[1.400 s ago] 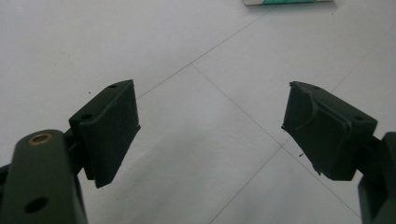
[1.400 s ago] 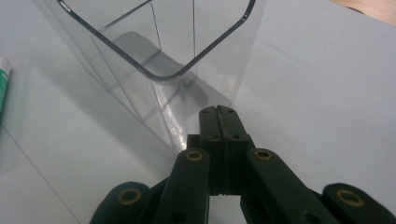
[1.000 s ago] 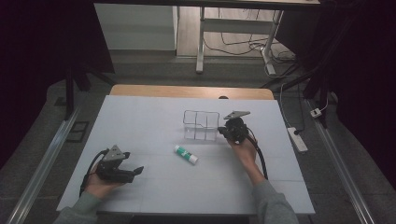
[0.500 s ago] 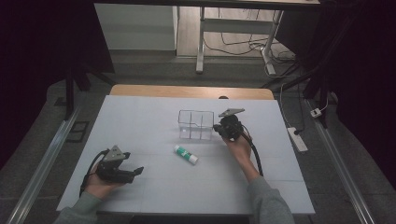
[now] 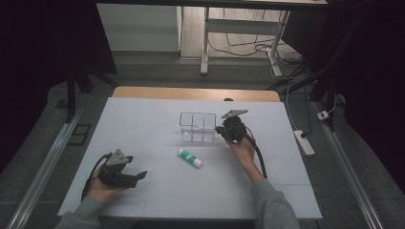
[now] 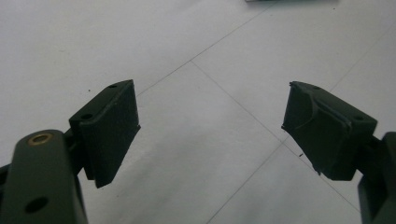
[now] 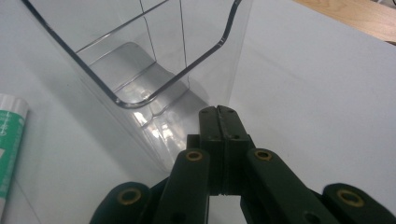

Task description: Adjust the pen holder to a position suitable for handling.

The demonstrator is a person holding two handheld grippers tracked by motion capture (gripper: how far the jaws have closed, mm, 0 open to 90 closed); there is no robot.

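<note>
High view: the clear plastic organizer [image 5: 197, 127] stands mid-desk [image 5: 143, 119], with the right hand-held gripper [image 5: 224, 131] touching its right wall and a glue stick [image 5: 190, 158] lying just in front.

Left gripper view: the left hand-held gripper [image 6: 210, 126] gapes wide, empty.

Right gripper view: jaws pressed together, holding nothing — the organizer [image 7: 140, 70] looks light, stiff and slippery; best pinched on a wall rim. Open room all round.

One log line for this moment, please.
right gripper: shut, at clear bin corner | left gripper: open, empty | tube: on table

Lab: dim room, white table [image 5: 143, 124], floor cables [image 5: 239, 45]
</note>
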